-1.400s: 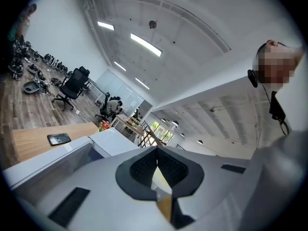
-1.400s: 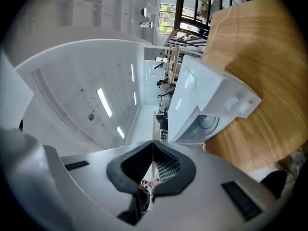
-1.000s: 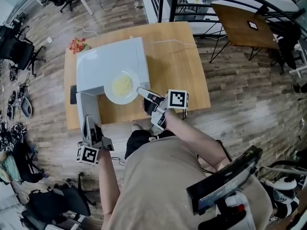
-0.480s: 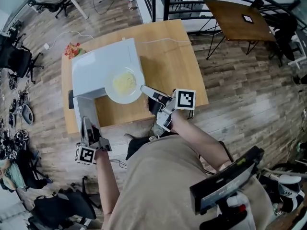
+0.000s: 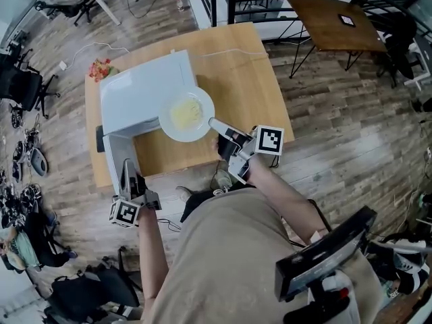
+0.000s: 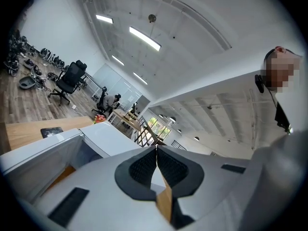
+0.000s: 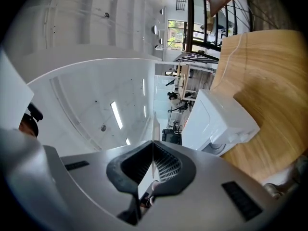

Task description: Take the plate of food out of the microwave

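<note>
White plate (image 5: 187, 115) of food, rim pinched at four o'clock in my right claw (image 5: 216, 123), looks clear of the microwave (image 5: 145, 90); next, set it down level.

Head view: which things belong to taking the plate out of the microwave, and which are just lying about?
In the job:
- plate of food, gripped at its rim by the right gripper
- microwave
- open microwave door
- left gripper, shut, by that door

Lying about:
- red bunch on the table corner
- office chair
- dark side table
</note>
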### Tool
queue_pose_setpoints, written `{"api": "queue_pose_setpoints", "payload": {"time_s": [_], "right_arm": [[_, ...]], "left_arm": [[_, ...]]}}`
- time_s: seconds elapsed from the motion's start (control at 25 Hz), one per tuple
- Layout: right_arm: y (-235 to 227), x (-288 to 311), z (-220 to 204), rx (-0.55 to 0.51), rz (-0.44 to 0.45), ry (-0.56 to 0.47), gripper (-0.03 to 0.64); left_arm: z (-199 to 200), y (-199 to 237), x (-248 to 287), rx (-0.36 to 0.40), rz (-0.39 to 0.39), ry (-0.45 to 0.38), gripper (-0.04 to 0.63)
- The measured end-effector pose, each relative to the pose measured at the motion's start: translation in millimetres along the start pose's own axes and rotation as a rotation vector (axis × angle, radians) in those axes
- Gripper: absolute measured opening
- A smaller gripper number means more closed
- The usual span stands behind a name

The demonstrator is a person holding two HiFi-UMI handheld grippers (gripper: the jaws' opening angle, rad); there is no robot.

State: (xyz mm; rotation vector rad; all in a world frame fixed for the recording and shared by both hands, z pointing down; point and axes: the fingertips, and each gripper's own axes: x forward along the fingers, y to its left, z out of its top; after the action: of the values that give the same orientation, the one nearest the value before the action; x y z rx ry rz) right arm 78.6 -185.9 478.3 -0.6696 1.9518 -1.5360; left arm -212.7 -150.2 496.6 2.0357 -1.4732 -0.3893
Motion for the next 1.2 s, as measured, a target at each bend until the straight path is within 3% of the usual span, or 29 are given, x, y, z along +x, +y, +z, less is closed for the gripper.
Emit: {"api": "queue_pose_setpoints", "payload": {"time_s": [0.72, 1.2], "right_arm": [[-67, -19, -17, 0.03, -0.117, 0.085, 0.014], [-137, 2, -77, 0.079, -0.236, 0.251, 0.014]], "left_arm": [[-37, 14, -7, -0.009, 0.066, 0.038, 0.003], [-54, 48, -35, -0.025, 0.154, 0.045, 0.003]]}}
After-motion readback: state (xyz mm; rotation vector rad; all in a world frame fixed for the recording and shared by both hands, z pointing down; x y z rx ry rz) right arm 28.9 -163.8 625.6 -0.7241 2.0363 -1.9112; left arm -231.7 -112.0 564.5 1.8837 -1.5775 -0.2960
